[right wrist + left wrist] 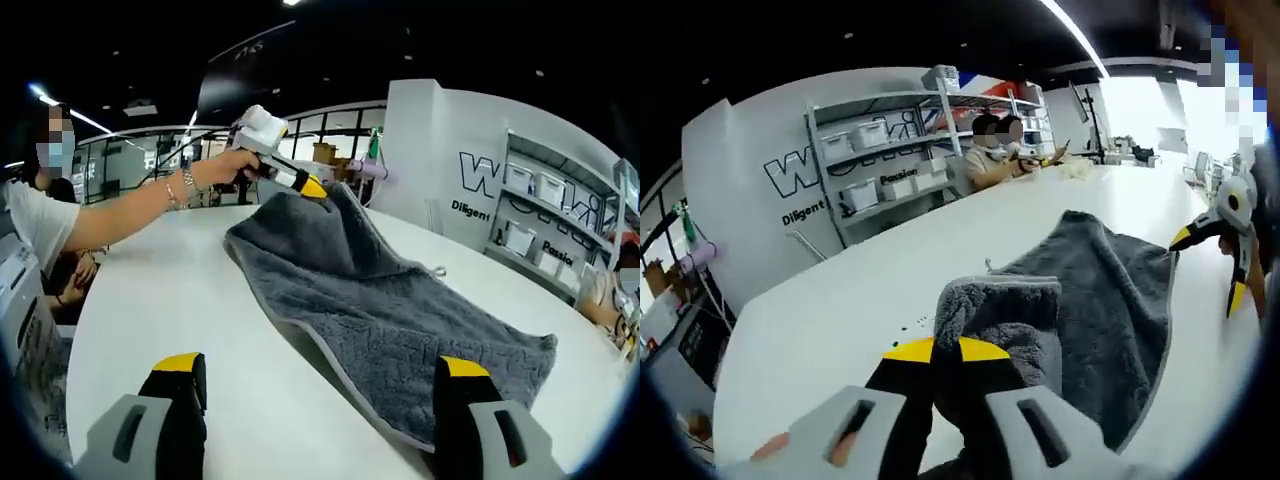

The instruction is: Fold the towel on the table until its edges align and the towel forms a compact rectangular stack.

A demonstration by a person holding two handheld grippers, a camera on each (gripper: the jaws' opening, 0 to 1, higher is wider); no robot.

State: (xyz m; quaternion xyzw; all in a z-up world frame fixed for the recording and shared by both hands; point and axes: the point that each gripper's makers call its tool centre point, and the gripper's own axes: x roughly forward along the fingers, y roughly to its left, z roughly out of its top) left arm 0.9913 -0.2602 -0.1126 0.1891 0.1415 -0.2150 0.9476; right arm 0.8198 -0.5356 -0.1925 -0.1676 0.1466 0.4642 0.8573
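A grey towel point(390, 300) is spread on the white table point(200, 300), one corner lifted and pinched between the closed jaws of the left gripper point(946, 350). The right gripper point(318, 375) is held wide apart, nothing gripped, the towel's near edge lying just beyond its right jaw.

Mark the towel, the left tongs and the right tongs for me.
towel point(400, 300), right gripper view, middle of its flat part.
left tongs point(946, 352), left gripper view, yellow tips pinching cloth.
right tongs point(318, 372), right gripper view, between its tips.
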